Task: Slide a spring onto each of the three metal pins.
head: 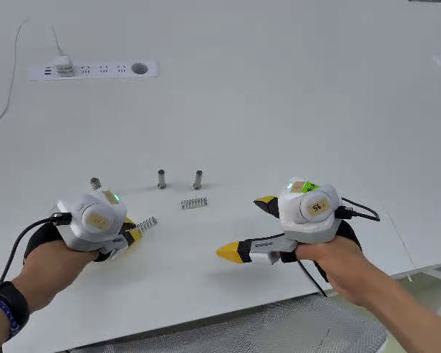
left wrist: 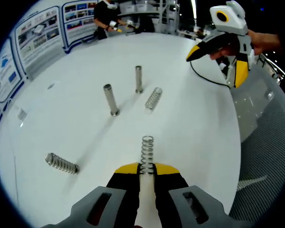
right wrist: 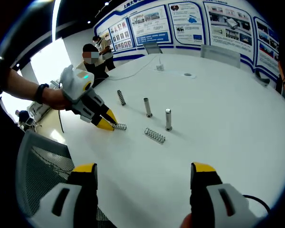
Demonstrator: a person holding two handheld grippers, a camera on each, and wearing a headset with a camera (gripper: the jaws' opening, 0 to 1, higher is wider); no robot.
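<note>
I see my left gripper [head: 134,232] clenched on one end of a spring [head: 148,221]. In the left gripper view the coil sticks straight out from between the yellow tips, above the white table [head: 279,118]. My right gripper [head: 245,226] is released: its jaws stand wide apart with nothing between them, and it hovers near the front edge of the table, at about 4 o'clock from the pins. Two bare pins stand upright side by side in the middle of the table, the left pin [head: 162,179] and the right pin [head: 198,179], apart from each other. A loose spring [head: 194,202] lies flat at 6 o'clock of the right pin, near it but not touching. The third pin [head: 95,183] stands at 9 o'clock of these two, just behind the left gripper, and it has a coil around it. A power strip [head: 92,70] lies far away at 11 o'clock.
</note>
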